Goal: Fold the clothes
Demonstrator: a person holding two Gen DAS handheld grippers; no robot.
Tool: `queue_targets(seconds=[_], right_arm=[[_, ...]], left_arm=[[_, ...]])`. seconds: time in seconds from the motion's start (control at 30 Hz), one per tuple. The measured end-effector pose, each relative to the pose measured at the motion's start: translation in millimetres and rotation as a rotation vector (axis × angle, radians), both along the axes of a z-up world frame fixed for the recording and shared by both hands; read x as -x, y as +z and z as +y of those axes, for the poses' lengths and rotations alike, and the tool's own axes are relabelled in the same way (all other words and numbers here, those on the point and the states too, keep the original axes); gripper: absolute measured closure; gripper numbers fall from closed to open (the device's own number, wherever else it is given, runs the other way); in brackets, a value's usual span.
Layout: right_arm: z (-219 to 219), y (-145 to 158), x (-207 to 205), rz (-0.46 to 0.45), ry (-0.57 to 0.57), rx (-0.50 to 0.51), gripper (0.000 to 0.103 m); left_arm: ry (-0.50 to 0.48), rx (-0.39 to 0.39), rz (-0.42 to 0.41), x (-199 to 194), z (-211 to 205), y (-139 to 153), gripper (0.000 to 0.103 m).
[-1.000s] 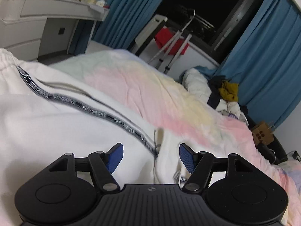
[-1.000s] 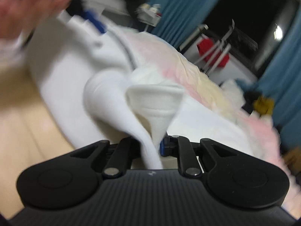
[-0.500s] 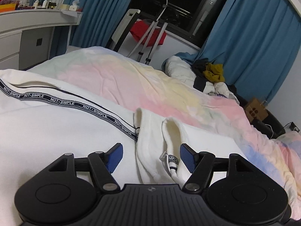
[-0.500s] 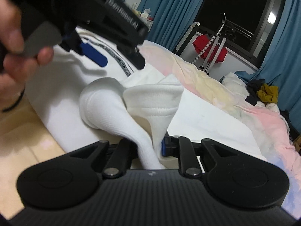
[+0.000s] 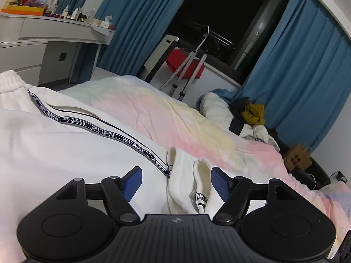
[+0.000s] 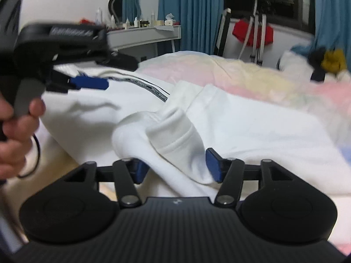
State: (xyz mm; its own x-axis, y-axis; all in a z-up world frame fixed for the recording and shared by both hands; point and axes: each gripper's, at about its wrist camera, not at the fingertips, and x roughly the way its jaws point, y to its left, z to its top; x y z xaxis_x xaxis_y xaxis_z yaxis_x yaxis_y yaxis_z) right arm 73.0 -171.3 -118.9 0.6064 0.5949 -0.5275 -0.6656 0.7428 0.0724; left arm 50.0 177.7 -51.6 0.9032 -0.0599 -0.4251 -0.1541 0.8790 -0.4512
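On bed (image 5: 197,120): white pants (image 5: 65,149); both hand-held grippers (image 5: 175,184) (image 6: 175,164) wide, apparently gripping nothing.

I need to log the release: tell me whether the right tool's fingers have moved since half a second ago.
Yes. The right tool was clamped on the white trouser cuff; its blue pads have spread apart, and the cuff lies loose between them on the bed.
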Motion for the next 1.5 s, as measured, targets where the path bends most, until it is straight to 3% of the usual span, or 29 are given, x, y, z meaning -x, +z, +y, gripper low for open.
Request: queue_targets(seconds=[0.17,0.3,0.47,0.57,0.73,0.87,0.97,1.03,1.13,1.27,1.5], right_arm=[[-50.0,22.2,-8.6,0.171,-0.089,-0.219,0.045],[-115.1,33.7,-24.9,0.328,-0.268,-0.461,0.044],[-199.8,2.3,-57.0,0.601,-0.519,-0.784,0.043],[-224.7,-21.2,-65.3,0.73,-0.576,-0.925,0.043],[-230.3,-29.2,-65.9,0.818,-0.594,-0.99,0.044],[-237.4,-22.0,-59.8,0.776,-0.652,-0.946,0.045],[-240.2,-26.1,-63.7,0.759,-0.682,-0.888,0.049],[-243.1,-30.7,-68.1,0.761,-0.703,-0.869,0.049],[-245.2,-28.1,-70.2,0.754,-0.709,-0.859,0.049],[-257.8,-21.6,-61.2,0.71,-0.776,-0.825,0.048],[-257.7,-35.4,-53.3,0.88,-0.701,-1.001,0.048]], left_arm=[[-0.06,-0.01,-0.022,12.0,-14.2,6.0,0.031],[-0.17,-0.066,-0.034,16.6,-38.9,6.8,0.031],[-0.317,-0.101,-0.038,16.5,-67.4,0.1,0.031],[-0.389,-0.118,-0.023,13.7,-81.4,-6.9,0.031],[-0.439,-0.123,0.027,3.1,-90.5,-22.2,0.032],[-0.462,-0.135,0.061,-7.8,-92.3,-33.0,0.035],[-0.475,-0.157,0.057,-13.1,-93.5,-34.1,0.047],[-0.486,-0.173,0.053,-16.1,-95.7,-36.4,0.065],[-0.49,-0.2,0.043,-15.8,-95.6,-38.7,0.084],[-0.463,-0.181,-0.032,-7.2,-90.5,-29.0,0.091],[-0.427,-0.067,-0.17,4.6,-75.5,-9.9,0.092]])
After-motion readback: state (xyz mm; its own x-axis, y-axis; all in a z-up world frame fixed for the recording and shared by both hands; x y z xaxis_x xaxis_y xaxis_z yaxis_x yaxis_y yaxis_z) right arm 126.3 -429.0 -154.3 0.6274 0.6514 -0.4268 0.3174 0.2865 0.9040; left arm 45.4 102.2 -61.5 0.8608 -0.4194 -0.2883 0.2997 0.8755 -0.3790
